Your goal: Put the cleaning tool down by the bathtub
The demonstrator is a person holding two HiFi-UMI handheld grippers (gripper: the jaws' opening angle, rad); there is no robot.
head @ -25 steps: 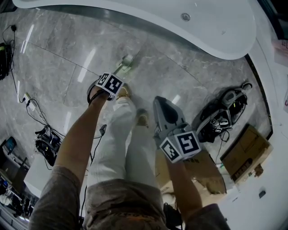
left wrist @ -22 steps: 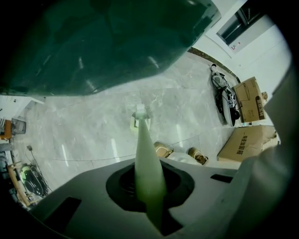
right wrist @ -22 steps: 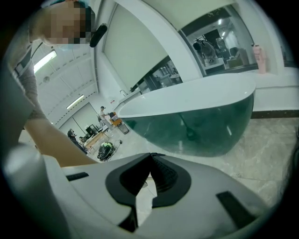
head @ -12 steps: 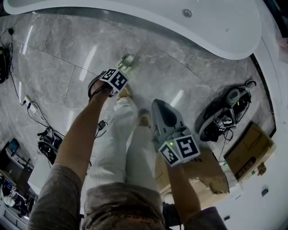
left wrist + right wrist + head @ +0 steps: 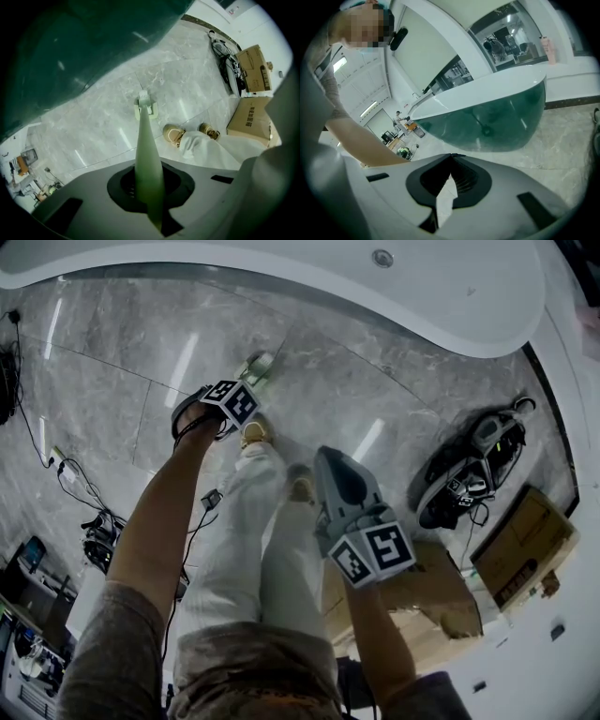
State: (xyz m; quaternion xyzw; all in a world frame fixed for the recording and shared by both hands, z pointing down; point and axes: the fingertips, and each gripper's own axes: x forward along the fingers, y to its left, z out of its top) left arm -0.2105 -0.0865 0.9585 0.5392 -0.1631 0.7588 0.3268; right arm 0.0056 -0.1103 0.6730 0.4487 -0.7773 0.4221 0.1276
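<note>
A pale green long-handled cleaning tool (image 5: 147, 154) runs from my left gripper (image 5: 149, 187) down to its brush head (image 5: 145, 105), which is at the marble floor close to the bathtub (image 5: 70, 56). The left gripper is shut on the handle. In the head view the left gripper (image 5: 246, 385) points steeply down, with the brush head (image 5: 255, 365) just beyond it, below the white bathtub rim (image 5: 328, 287). My right gripper (image 5: 330, 465) hangs over the person's legs, shut and holding nothing. In the right gripper view its jaws (image 5: 449, 183) face the bathtub (image 5: 487, 112).
The person's shoes (image 5: 255, 434) stand just behind the brush head. A black appliance with cables (image 5: 469, 474) lies at the right. Cardboard boxes (image 5: 520, 545) sit by the right wall. Cables and gear (image 5: 75, 474) trail on the floor at the left.
My left gripper has rolled and sunk a little towards the floor with the tool still in it. The right gripper has hardly moved.
</note>
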